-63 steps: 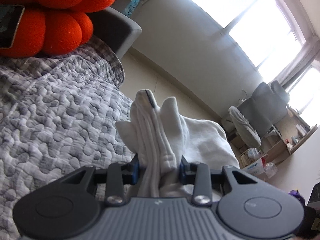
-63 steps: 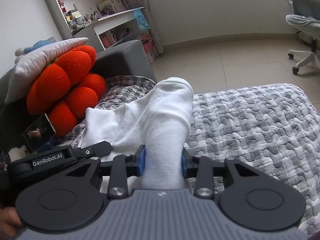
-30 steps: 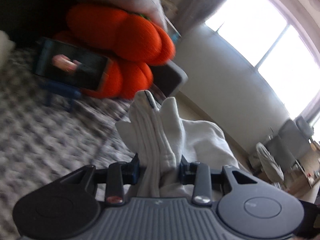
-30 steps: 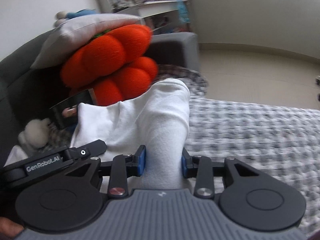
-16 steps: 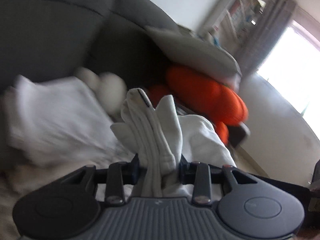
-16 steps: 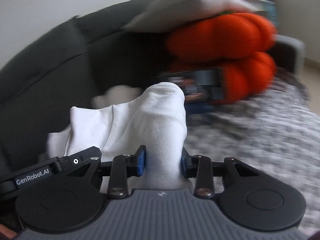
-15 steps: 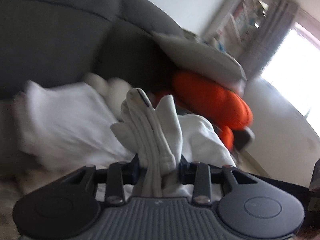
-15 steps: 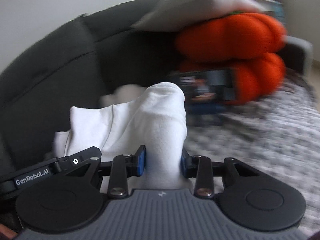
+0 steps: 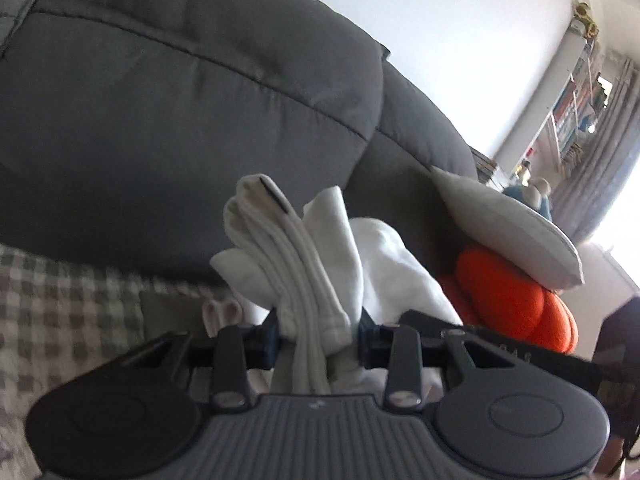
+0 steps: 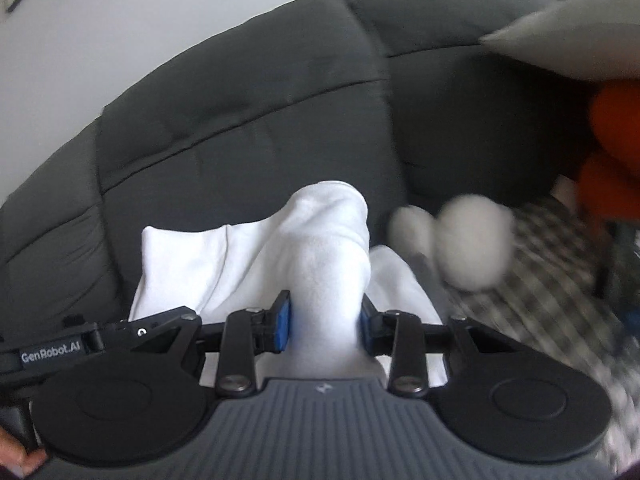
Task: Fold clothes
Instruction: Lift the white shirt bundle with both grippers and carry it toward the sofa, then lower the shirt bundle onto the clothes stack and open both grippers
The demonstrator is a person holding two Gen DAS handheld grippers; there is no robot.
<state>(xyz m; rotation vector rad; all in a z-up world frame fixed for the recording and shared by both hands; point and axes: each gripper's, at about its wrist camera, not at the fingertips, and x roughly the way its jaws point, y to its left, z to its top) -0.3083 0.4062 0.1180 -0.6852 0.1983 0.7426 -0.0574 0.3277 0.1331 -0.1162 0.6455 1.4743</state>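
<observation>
Both grippers, left gripper (image 9: 318, 338) and right gripper (image 10: 325, 330), clamped on bunched white garment (image 10: 320, 248) held aloft before sofa backrest (image 9: 180, 100); thick wad may slip, undoing fold.

Sofa back (image 10: 248, 128) dead ahead, orange cushion (image 9: 504, 292) + white plush (image 10: 472, 244) blocking rt
</observation>
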